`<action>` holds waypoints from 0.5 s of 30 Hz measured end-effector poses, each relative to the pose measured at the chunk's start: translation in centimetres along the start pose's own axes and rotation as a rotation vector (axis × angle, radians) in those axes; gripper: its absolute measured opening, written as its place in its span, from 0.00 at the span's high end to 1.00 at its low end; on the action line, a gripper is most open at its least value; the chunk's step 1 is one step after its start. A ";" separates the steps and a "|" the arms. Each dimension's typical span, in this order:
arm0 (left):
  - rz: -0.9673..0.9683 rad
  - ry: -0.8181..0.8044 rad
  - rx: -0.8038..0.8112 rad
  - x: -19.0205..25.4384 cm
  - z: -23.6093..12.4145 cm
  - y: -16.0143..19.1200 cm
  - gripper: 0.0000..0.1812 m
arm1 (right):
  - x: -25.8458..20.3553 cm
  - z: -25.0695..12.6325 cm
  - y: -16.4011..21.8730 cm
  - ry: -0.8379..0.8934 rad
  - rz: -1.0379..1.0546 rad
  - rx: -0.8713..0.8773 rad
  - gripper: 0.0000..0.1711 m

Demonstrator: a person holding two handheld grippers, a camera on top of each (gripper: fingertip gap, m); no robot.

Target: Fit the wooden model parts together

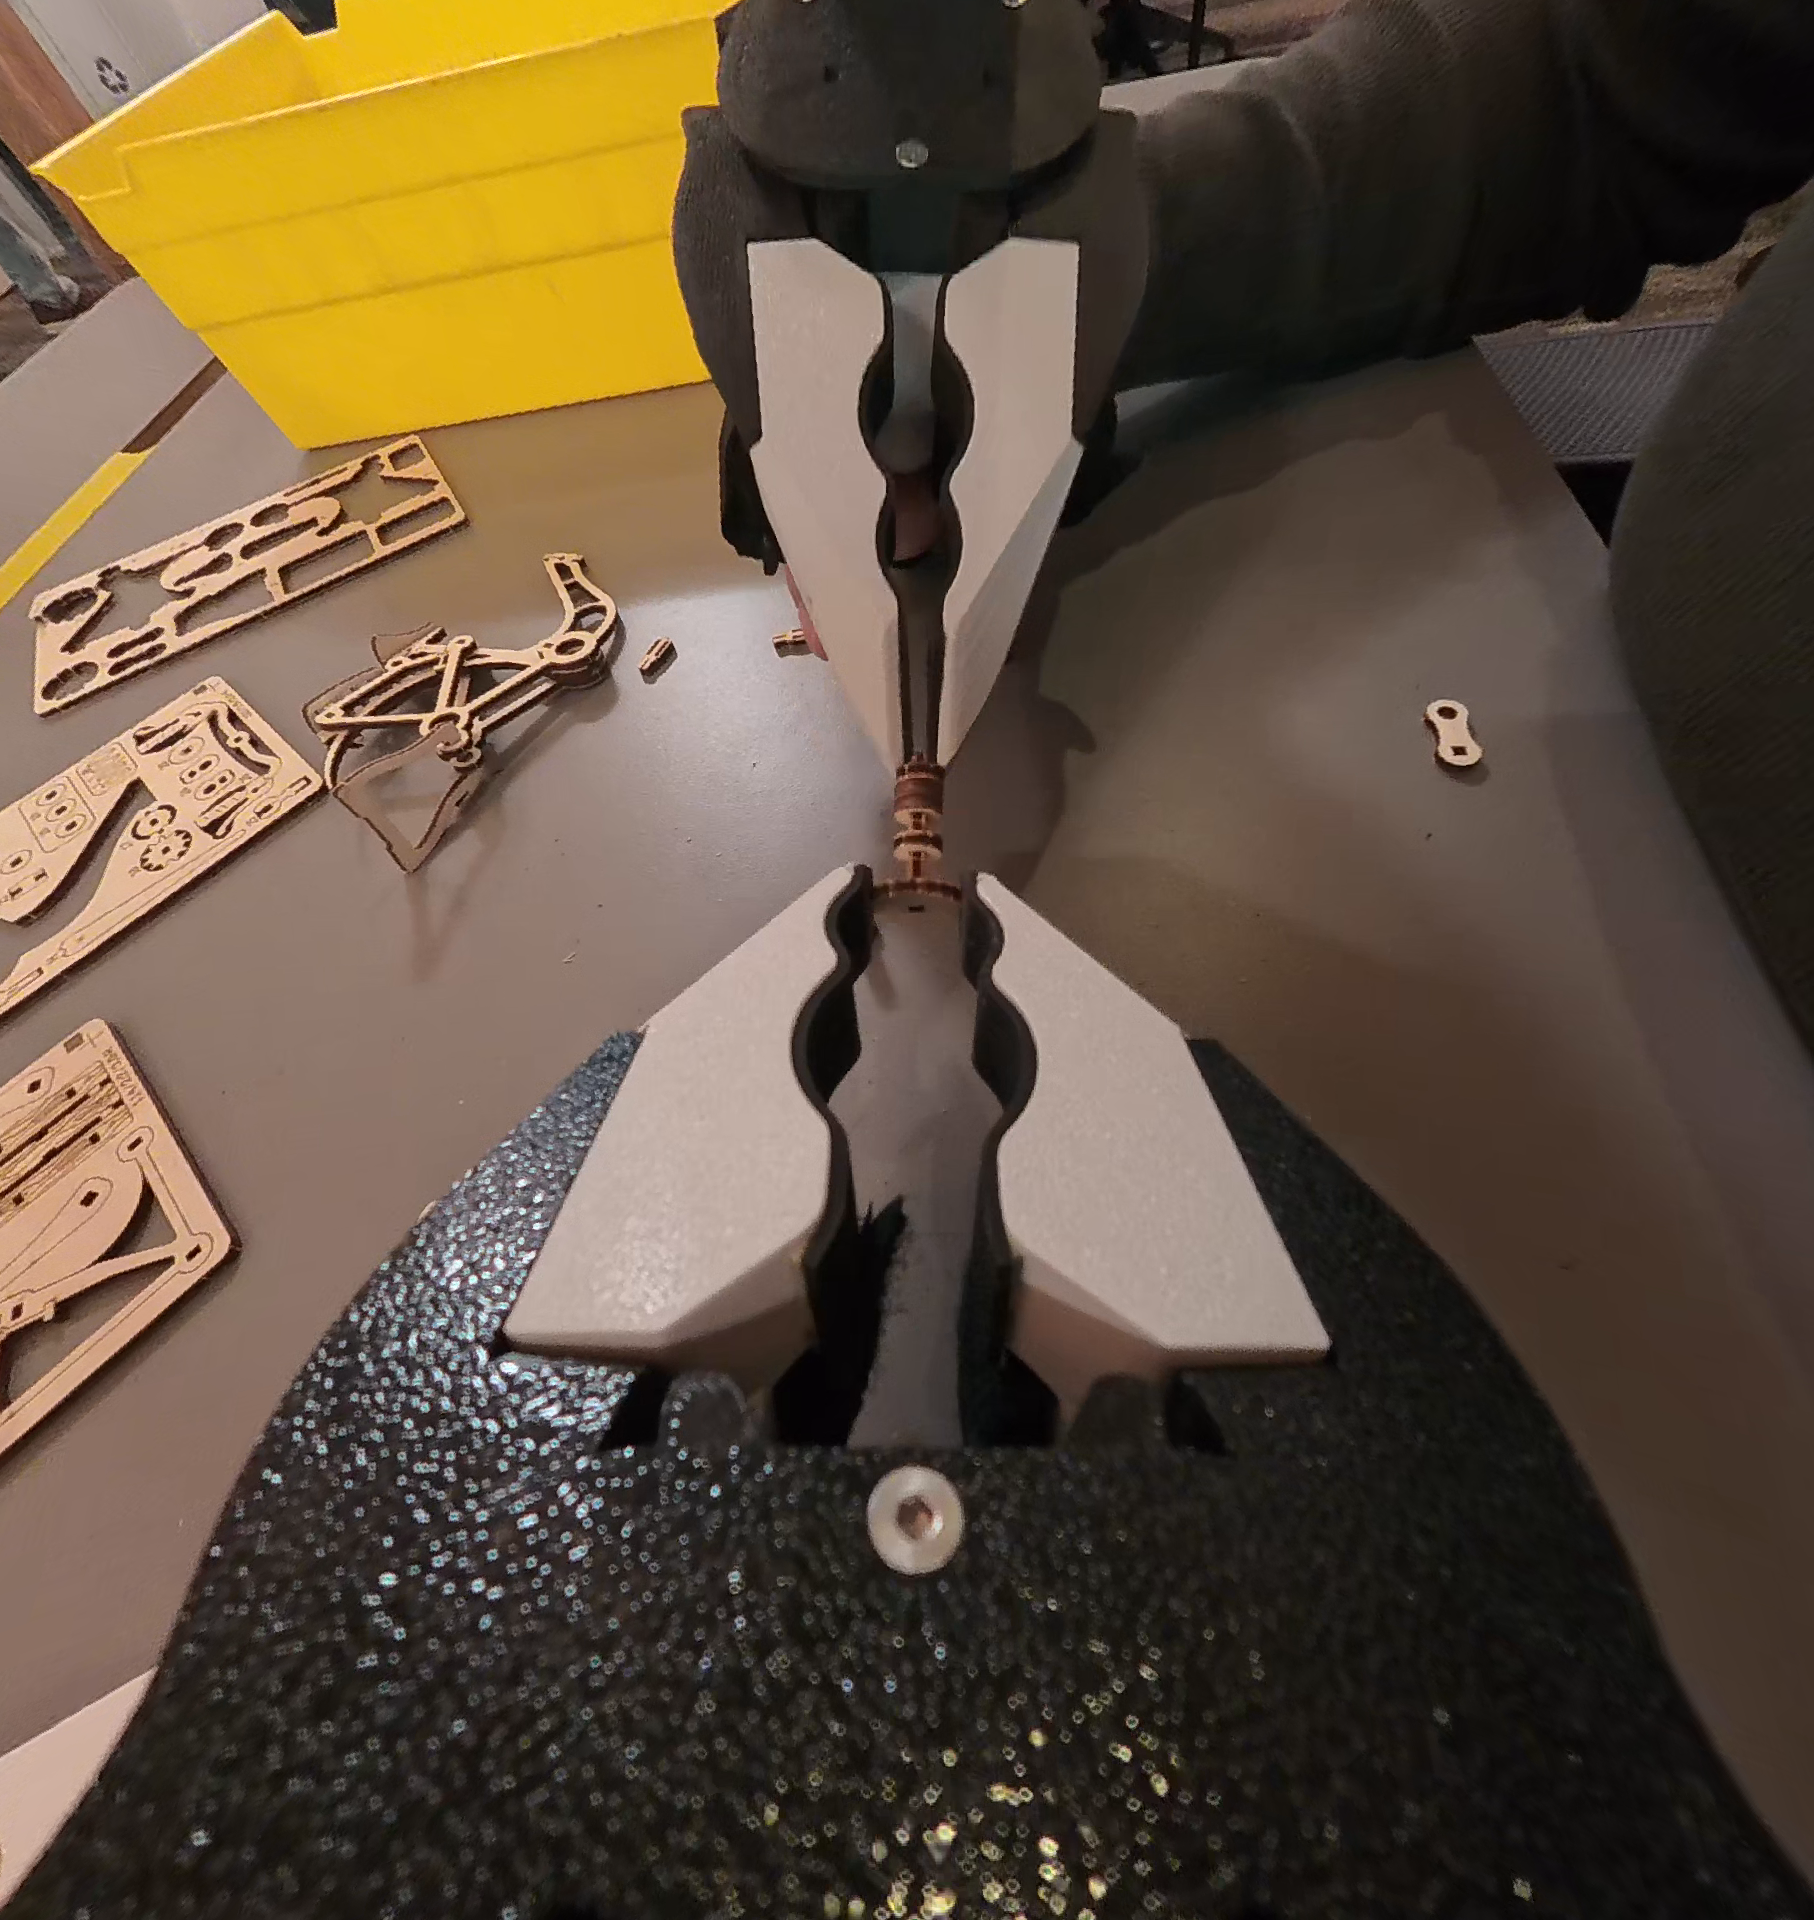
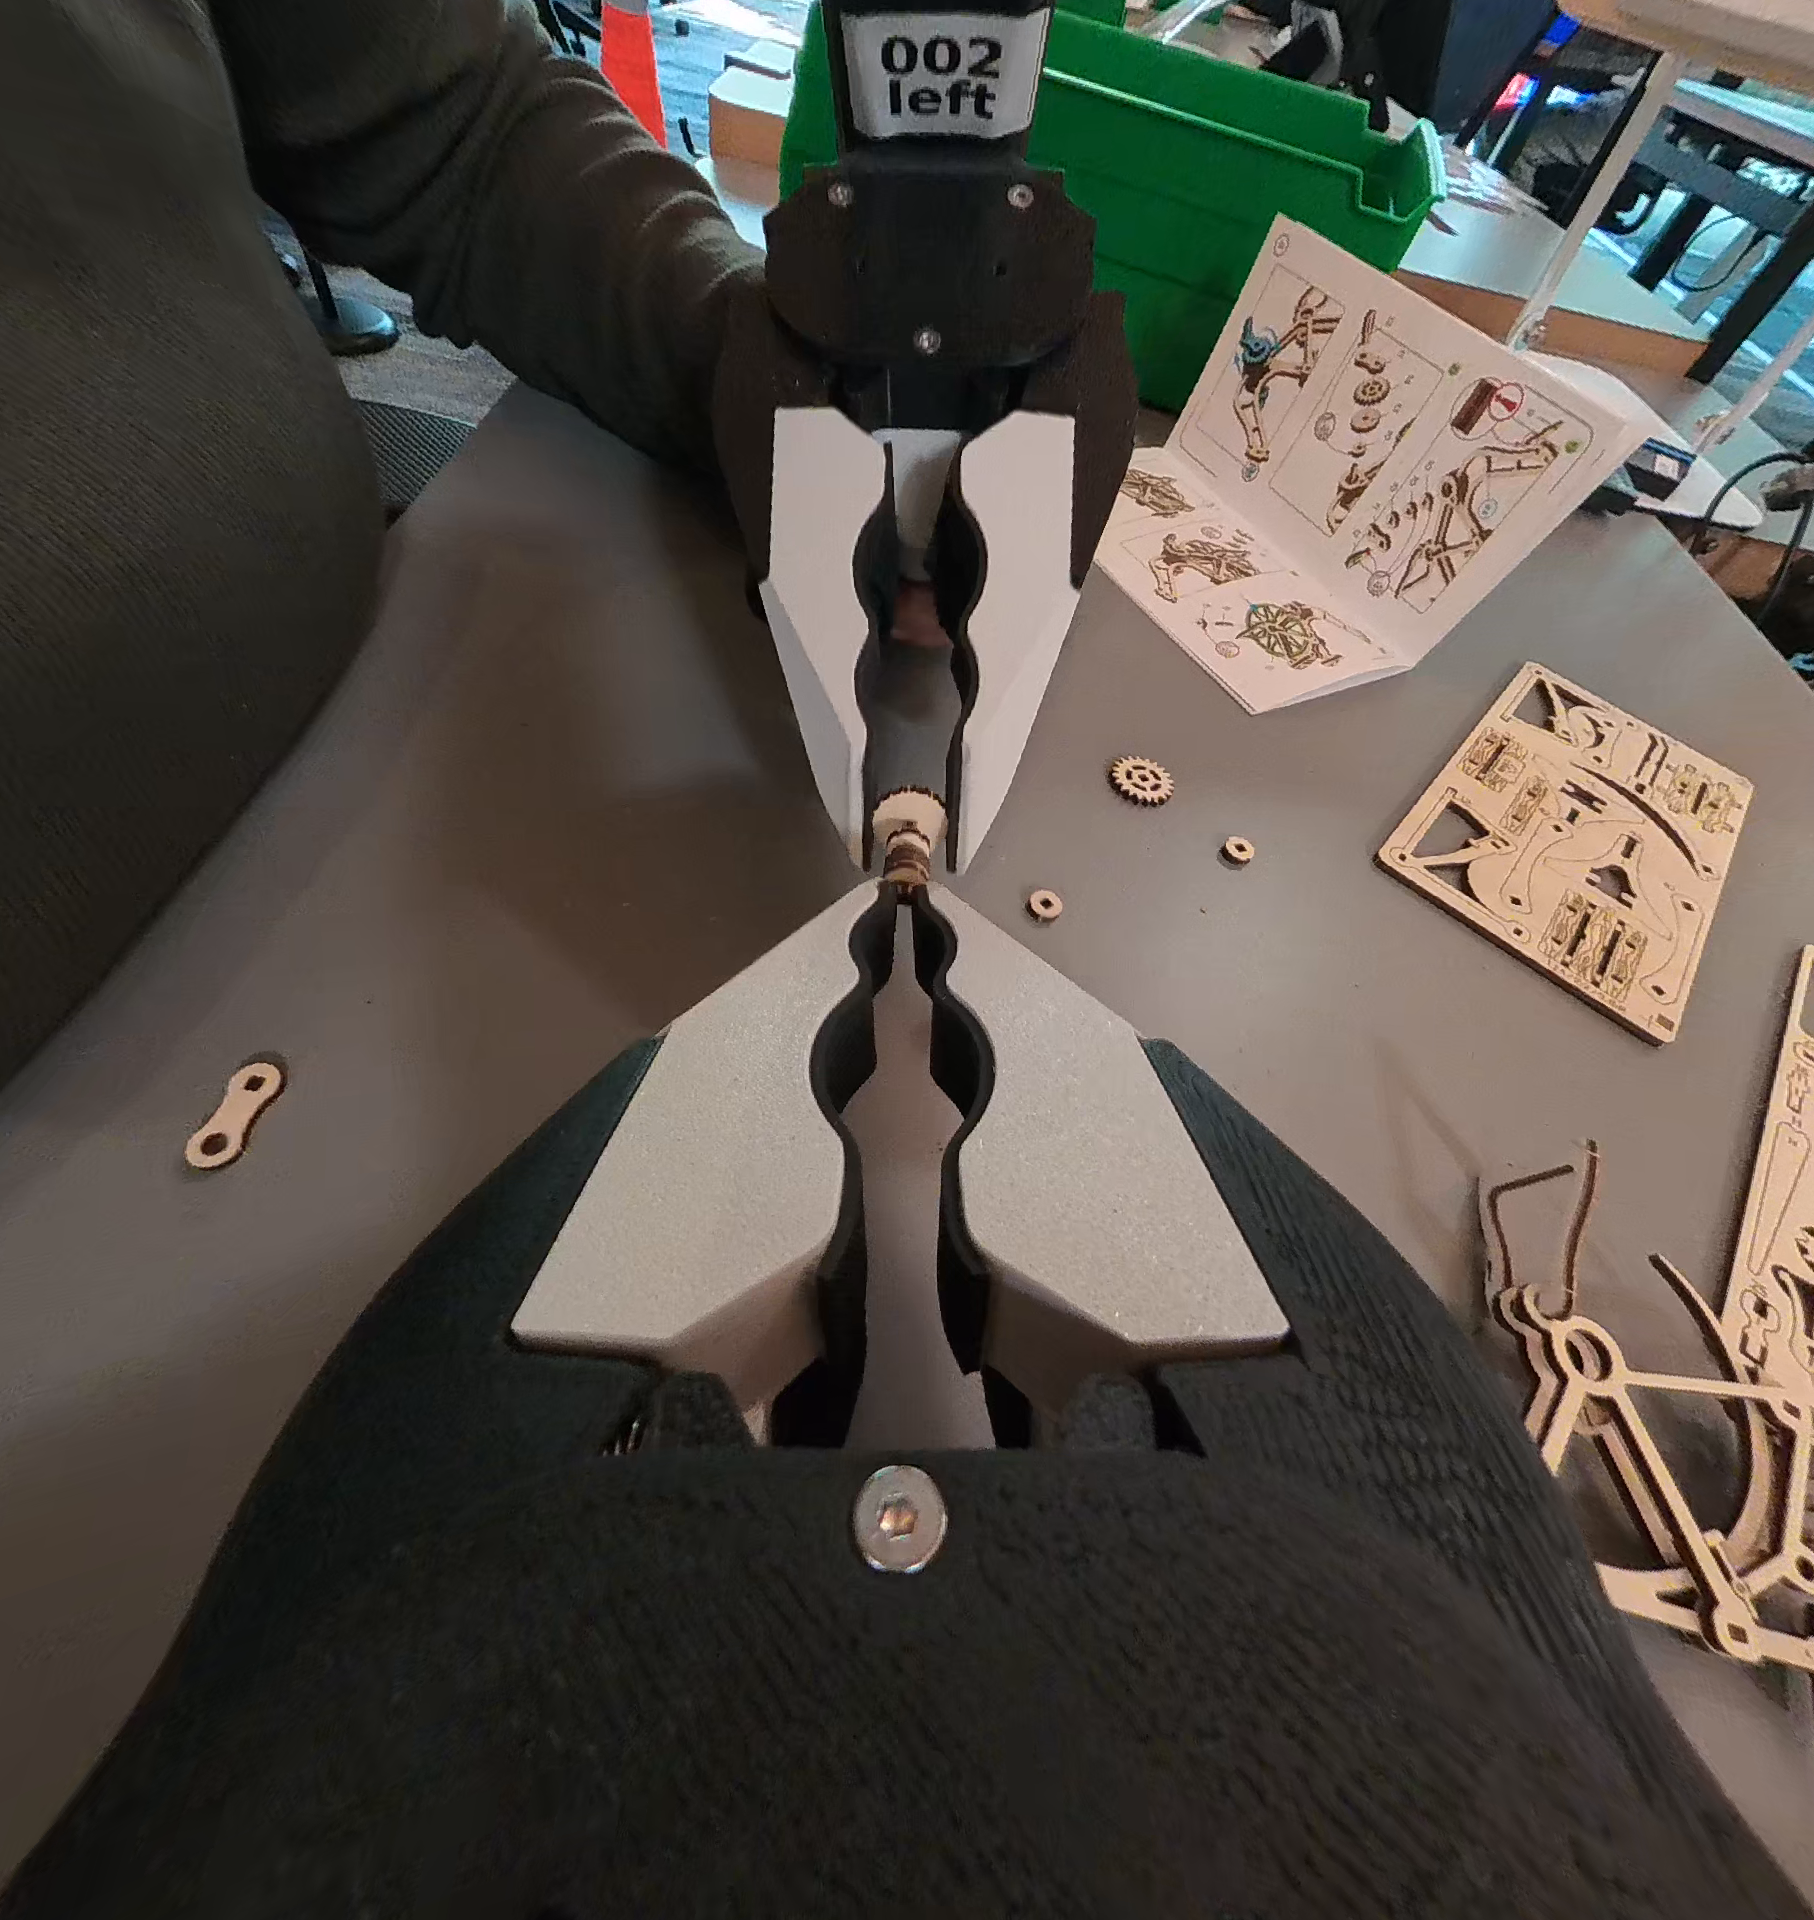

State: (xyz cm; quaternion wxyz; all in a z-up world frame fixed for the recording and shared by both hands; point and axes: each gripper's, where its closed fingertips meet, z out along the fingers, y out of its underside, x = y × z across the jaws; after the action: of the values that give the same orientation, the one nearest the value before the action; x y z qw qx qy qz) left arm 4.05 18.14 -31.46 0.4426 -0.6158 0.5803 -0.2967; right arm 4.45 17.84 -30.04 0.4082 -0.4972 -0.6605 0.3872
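In the left wrist view, my left gripper (image 1: 918, 883) is shut on a small round wooden gear (image 1: 918, 889) at its fingertips. My right gripper (image 1: 918, 753) comes in from the far side, tip to tip, shut on a short wooden axle with stacked discs (image 1: 918, 800). The axle runs into the gear. In the right wrist view, my right gripper (image 2: 898, 904) pinches the axle end (image 2: 901, 868), and the left gripper (image 2: 908, 857) holds the gear (image 2: 903, 816). Both are held just above the grey table (image 1: 1246, 935).
A yellow bin (image 1: 415, 239), punched wooden sheets (image 1: 248, 582) and a part-built wooden model (image 1: 456, 717) lie to the left. A loose link piece (image 1: 1456, 735) lies apart. A green bin (image 2: 1194, 177), instruction booklet (image 2: 1381, 468), loose gear (image 2: 1142, 777), two washers (image 2: 1236, 849) and another sheet (image 2: 1568, 852) show in the right wrist view. Less than 4 cm separates the two grippers' tips. Both grippers' tips are roughly 12 cm from the loose link piece (image 1: 1456, 735). It is also in sight in the right wrist view (image 2: 229, 1107).
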 end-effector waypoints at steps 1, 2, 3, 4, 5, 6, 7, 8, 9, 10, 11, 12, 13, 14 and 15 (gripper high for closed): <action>0.006 -0.001 -0.009 0.0 0.1 0.1 0.92 | 0.0 0.0 -0.2 -0.002 0.004 0.008 1.00; 0.013 -0.002 -0.019 0.1 0.2 0.2 0.92 | -0.1 0.0 -0.2 -0.004 0.006 0.011 1.00; 0.020 -0.006 -0.026 0.1 0.2 0.3 0.92 | -0.1 0.1 -0.2 -0.005 0.006 0.007 1.00; 0.023 -0.007 -0.031 0.1 0.3 0.4 0.92 | -0.1 0.1 -0.1 -0.006 0.007 0.001 1.00; 0.021 -0.008 -0.032 0.1 0.3 0.4 0.92 | -0.1 0.1 0.0 -0.006 0.011 -0.005 1.00; 0.015 -0.009 -0.030 0.0 0.3 0.4 0.92 | 0.0 0.1 0.1 -0.004 0.018 -0.012 1.00; 0.008 -0.007 -0.029 0.0 0.3 0.3 0.92 | 0.1 0.0 0.3 0.000 0.029 -0.020 0.99; 0.007 0.000 -0.029 0.1 0.3 0.4 0.92 | 0.2 0.1 0.3 -0.001 0.045 -0.021 0.96; 0.010 -0.001 -0.033 0.1 0.3 0.4 0.92 | 0.1 0.1 0.3 -0.013 0.064 -0.021 0.89; 0.017 0.001 -0.038 0.2 0.4 0.5 0.92 | -0.1 0.3 0.3 -0.026 0.077 -0.028 0.86; 0.023 0.002 -0.043 0.2 0.4 0.5 0.92 | -0.3 0.5 0.5 -0.031 0.071 -0.044 0.85; 0.026 0.002 -0.046 0.3 0.4 0.6 0.92 | -0.4 0.7 0.7 -0.027 0.052 -0.059 0.85; 0.026 0.003 -0.048 0.3 0.4 0.6 0.92 | -0.4 0.8 0.7 -0.018 0.031 -0.068 0.88; 0.025 0.008 -0.048 0.3 0.4 0.6 0.92 | -0.4 0.9 0.7 -0.007 0.014 -0.071 0.93; 0.024 0.010 -0.049 0.3 0.4 0.6 0.92 | -0.3 1.0 0.8 0.004 0.006 -0.076 0.96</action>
State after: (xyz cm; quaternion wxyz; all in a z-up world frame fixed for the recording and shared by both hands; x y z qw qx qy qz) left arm 4.22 17.92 -32.25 0.4282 -0.6180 0.5970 -0.2799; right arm 3.88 17.58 -31.14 0.3893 -0.5150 -0.6724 0.3621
